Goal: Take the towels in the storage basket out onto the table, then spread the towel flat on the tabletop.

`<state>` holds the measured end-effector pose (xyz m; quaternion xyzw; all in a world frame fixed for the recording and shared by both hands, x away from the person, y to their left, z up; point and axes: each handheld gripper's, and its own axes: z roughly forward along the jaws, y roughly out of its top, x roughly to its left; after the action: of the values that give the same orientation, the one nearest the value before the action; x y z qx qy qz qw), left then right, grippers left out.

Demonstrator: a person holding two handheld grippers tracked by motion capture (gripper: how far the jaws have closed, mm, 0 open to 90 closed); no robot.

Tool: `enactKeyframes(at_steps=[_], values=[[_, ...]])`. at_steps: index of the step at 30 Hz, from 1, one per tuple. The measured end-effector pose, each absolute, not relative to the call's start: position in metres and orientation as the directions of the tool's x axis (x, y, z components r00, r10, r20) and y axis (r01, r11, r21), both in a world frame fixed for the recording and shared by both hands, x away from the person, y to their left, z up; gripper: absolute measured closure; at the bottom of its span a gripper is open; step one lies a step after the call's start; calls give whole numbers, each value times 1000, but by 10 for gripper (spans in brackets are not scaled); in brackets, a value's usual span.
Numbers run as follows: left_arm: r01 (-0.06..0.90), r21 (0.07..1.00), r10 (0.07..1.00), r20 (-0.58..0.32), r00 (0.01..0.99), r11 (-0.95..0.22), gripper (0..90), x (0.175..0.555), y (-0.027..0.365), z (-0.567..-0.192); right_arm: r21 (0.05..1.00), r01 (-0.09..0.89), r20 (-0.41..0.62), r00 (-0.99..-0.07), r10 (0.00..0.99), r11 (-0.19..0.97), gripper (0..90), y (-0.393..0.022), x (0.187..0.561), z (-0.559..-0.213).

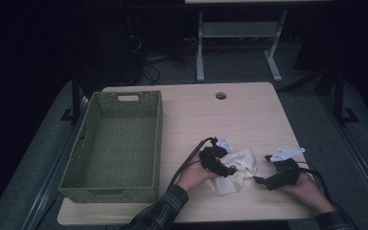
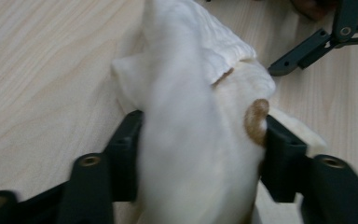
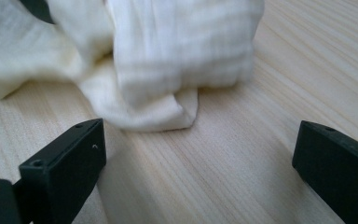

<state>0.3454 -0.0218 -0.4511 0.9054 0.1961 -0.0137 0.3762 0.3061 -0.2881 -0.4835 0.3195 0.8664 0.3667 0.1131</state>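
**Cream cloth — handling notes, bunched on the worktop**

Cream cloth point(image 1: 234, 173) lies crumpled on the near side of the light wood worktop point(image 1: 230, 115), between the two hands, well right of the green woven basket point(image 1: 117, 143). Judged light, soft and limp; a thin crinkled weave with a brown mark point(image 2: 255, 120) on one fold. It should drape and slip out of a shallow pinch, so a thick gathered fold is the better hold.

Left hand-held gripper point(image 2: 200, 156): jaws spread part-way either side of a bunched fold; whether the pads press it I cannot tell.
Right hand-held gripper point(image 3: 198, 163): jaws wide, nothing between them, just short of the cloth's folded corner.

Worktop smooth, bare, a cable hole point(image 1: 221, 95) at the far edge. Room dark; a table frame point(image 1: 239, 43) stands behind.
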Motion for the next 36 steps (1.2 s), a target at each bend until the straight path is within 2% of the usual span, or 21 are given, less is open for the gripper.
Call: enactKeyframes(at_steps=[6, 20, 27, 29, 31, 36], values=[[375, 706, 370, -171, 913, -601, 288, 343, -9, -438, 706, 470, 39, -773, 633, 530, 24, -288, 305, -483], [418, 735, 470, -153, 869, -534, 295, 319, 31, -433, 702, 468, 36, -776, 629, 537, 30, -288, 306, -483], [431, 723, 486, -150, 861, -539, 326, 311, 40, -439, 690, 475, 55, -787, 614, 547, 221, -292, 305, -475], [426, 730, 488, -145, 861, -535, 340, 311, 40, -439, 700, 474, 64, -787, 614, 534, 257, -294, 305, -471], [437, 738, 496, -160, 853, -514, 359, 310, 40, -439, 720, 464, 75, -791, 607, 516, 349, -297, 305, -465], [441, 739, 496, -166, 852, -509, 374, 311, 39, -440, 772, 416, 85, -816, 572, 480, 476, -298, 304, -450]])
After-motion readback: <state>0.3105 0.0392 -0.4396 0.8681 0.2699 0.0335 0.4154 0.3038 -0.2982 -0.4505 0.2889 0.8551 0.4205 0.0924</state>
